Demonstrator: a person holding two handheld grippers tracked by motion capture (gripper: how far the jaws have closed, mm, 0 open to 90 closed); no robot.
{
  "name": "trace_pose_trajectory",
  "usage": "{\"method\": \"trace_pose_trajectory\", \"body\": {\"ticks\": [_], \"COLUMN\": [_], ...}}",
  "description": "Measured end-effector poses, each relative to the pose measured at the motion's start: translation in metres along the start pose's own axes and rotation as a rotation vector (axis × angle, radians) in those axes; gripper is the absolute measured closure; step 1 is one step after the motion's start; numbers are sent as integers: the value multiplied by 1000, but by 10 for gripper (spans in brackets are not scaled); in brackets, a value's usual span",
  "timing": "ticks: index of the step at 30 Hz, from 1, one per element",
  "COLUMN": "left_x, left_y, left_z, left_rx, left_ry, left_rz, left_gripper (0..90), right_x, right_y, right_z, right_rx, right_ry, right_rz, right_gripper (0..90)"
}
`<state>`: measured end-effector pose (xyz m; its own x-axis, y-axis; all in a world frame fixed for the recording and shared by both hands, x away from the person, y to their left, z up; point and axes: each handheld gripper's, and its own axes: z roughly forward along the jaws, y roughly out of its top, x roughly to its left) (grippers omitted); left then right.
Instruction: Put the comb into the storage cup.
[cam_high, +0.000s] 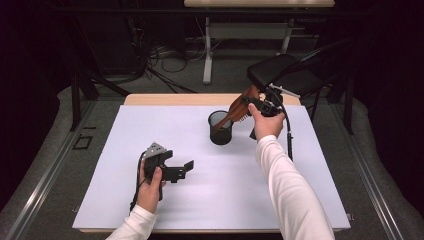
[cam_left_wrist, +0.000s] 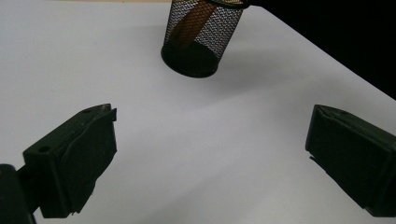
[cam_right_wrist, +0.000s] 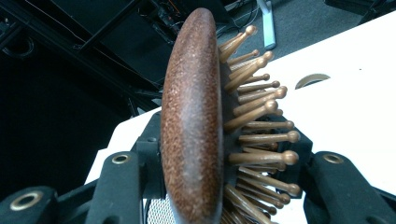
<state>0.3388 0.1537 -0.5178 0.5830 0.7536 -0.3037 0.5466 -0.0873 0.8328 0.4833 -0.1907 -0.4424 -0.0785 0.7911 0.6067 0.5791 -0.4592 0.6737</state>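
At the left of the high view we see the left gripper (cam_high: 184, 169) held low over the white table mat (cam_high: 100, 190), its jaws spread wide with nothing between them. The left gripper view confirms this: the two black jaws stand far apart over bare mat, and the black mesh cup (cam_left_wrist: 201, 39) stands well beyond them.

Toward the middle of the high view, the mesh cup (cam_high: 220, 128) stands upright on the mat. The handle of the wooden hairbrush (cam_high: 239, 106) reaches down into it; through the mesh in the left gripper view we make out the handle leaning inside the cup.

Further right, the right gripper (cam_high: 260, 104) is pressed onto the head of the brush, which slants up and away from the cup's rim. In the right gripper view the hairbrush (cam_right_wrist: 192, 121) is seen edge-on between the jaws: a reddish-brown, finely speckled wooden back, smoothly rounded, with a dark cushion to its right bearing rows of pale wooden pins, each ending in a small ball. The right jaws pinch the head from both sides. A black chair (cam_high: 285, 72) stands beyond the table's far right corner.
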Motion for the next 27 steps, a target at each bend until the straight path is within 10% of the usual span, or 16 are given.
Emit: {"method": "trace_pose_trajectory", "body": {"ticks": [27], "left_x": [1], "left_y": [0], "left_z": [0], "left_rx": [4], "left_ry": [0], "left_rz": [2], "left_gripper": [23], "right_x": [3], "right_y": [-6], "right_z": [5], "right_rx": [10], "right_ry": [-19], "right_rz": [-39], "right_gripper": [482]}}
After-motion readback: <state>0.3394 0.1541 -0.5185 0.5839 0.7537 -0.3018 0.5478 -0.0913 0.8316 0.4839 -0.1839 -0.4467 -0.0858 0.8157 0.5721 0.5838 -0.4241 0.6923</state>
